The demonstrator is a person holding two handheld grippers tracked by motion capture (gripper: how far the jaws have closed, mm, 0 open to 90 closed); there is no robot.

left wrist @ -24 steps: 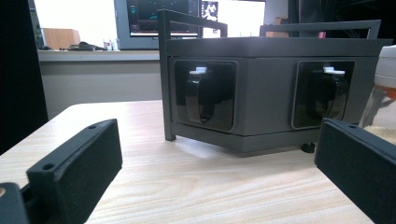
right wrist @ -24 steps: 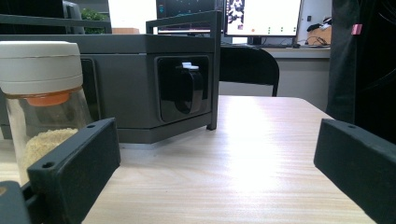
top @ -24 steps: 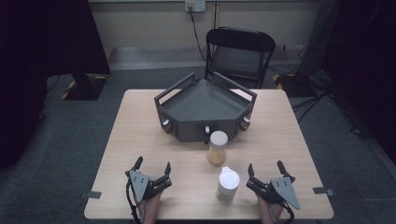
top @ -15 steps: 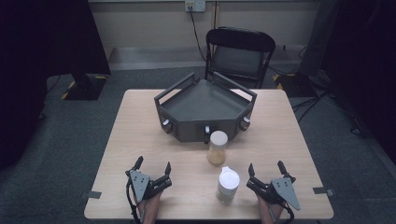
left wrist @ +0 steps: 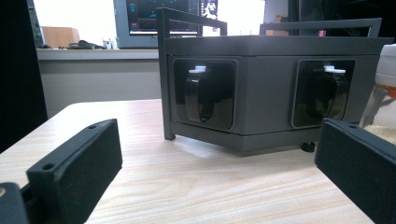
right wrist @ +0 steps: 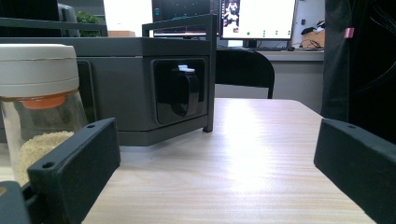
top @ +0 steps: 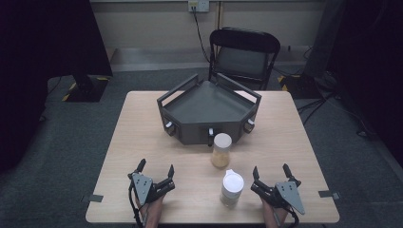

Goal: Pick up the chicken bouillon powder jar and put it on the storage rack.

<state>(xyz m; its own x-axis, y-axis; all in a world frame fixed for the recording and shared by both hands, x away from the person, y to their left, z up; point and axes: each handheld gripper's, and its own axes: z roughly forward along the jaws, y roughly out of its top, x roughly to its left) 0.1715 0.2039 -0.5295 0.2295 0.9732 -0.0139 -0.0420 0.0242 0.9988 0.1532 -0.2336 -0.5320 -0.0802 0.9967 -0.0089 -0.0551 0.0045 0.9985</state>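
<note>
**Both grippers rest open at the table's near edge, jars between them**

The left gripper (top: pixel 155 170) sits low on the wooden table (top: pixel 142 123) near its front edge, held by a hand coming in from the bottom of the high view. Its jaws stand wide apart and point toward the far side, with nothing between them. The right gripper (top: pixel 271 172) mirrors it on the other side, also down at table level, jaws spread and empty.

Between the two grippers, closer to the right one, stands a jar with a white lid (top: pixel 232 187). It is upright, just beside the right gripper's left jaw and apart from it. In the right gripper view this jar (right wrist: pixel 39 102) shows at the left edge, holding a pale granular filling with an orange band under its lid.

A second jar (top: pixel 221 150), also upright with pale contents, stands farther in, right by the front wall of the dark grey tray (top: pixel 190 128). The tray sits in the middle of the table, well apart from both grippers.
</note>
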